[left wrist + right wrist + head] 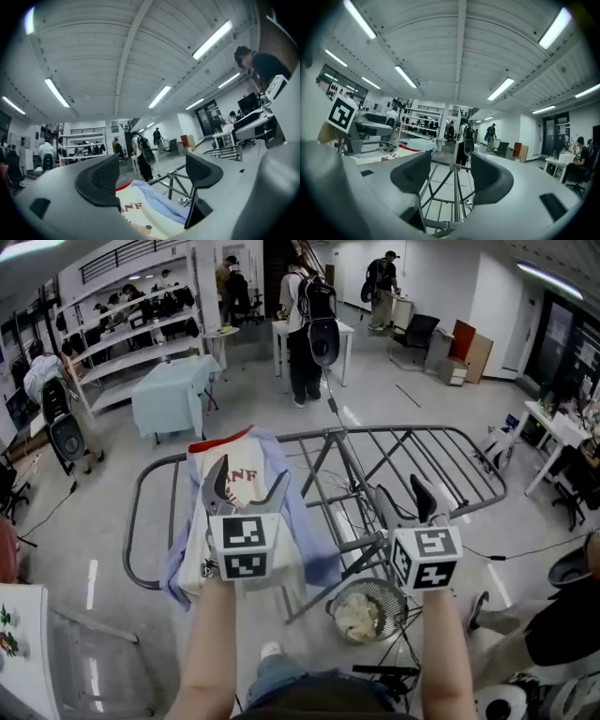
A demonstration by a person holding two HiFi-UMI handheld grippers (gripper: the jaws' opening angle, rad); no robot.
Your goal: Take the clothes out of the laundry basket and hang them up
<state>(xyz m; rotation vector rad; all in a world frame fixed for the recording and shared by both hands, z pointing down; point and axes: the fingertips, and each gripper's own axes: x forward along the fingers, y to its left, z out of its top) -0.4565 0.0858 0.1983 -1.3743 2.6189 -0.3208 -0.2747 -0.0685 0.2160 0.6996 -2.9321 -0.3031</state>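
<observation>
Head view: a white, red-lettered shirt with pale blue sleeves (234, 454) is draped over the left end of the grey metal drying rack (441, 433). The left tool (248, 482) is wide open and the right tool (403, 495) narrower; both are empty. The likely next move is down to the pale cloth (356, 615) in the round wire laundry basket (399, 600).

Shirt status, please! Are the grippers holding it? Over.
Left gripper and right gripper open, jaws empty. Shirt draped on drying rack, just ahead of left gripper. Cloth in laundry basket. Nothing in the way.

Bare rack rungs (403, 431) at right, seemingly unobstructed; draped shirt (239, 488) covering the left.
</observation>
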